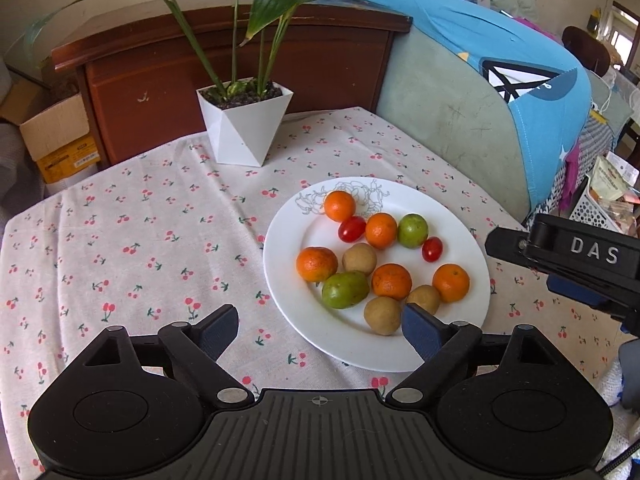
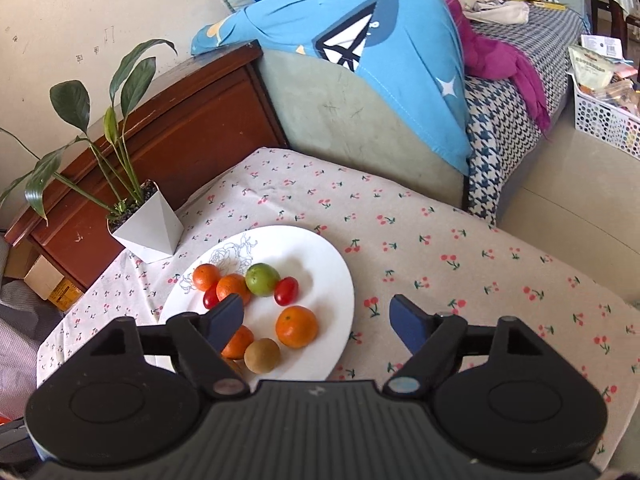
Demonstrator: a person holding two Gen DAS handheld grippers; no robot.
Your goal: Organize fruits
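Note:
A white plate (image 1: 304, 320) on the cherry-print tablecloth holds several small oranges (image 1: 392, 281), two green fruits (image 1: 345, 290), two cherry tomatoes (image 1: 352, 229) and three brown round fruits (image 1: 383, 315). My left gripper (image 1: 320, 330) is open and empty, hovering over the plate's near edge. My right gripper (image 2: 318, 322) is open and empty above the plate's right side (image 2: 340, 280); its body shows at the right of the left wrist view (image 1: 576, 256). An orange (image 2: 297, 327) and a brown fruit (image 2: 262, 355) lie just beyond its left finger (image 2: 226, 320).
A white faceted pot with a leafy plant (image 1: 244, 124) stands at the table's far side. Behind it is a brown wooden cabinet (image 1: 224, 68). A sofa with a blue cloth (image 1: 500, 80) borders the table's right. A white basket (image 2: 604, 116) sits on the floor.

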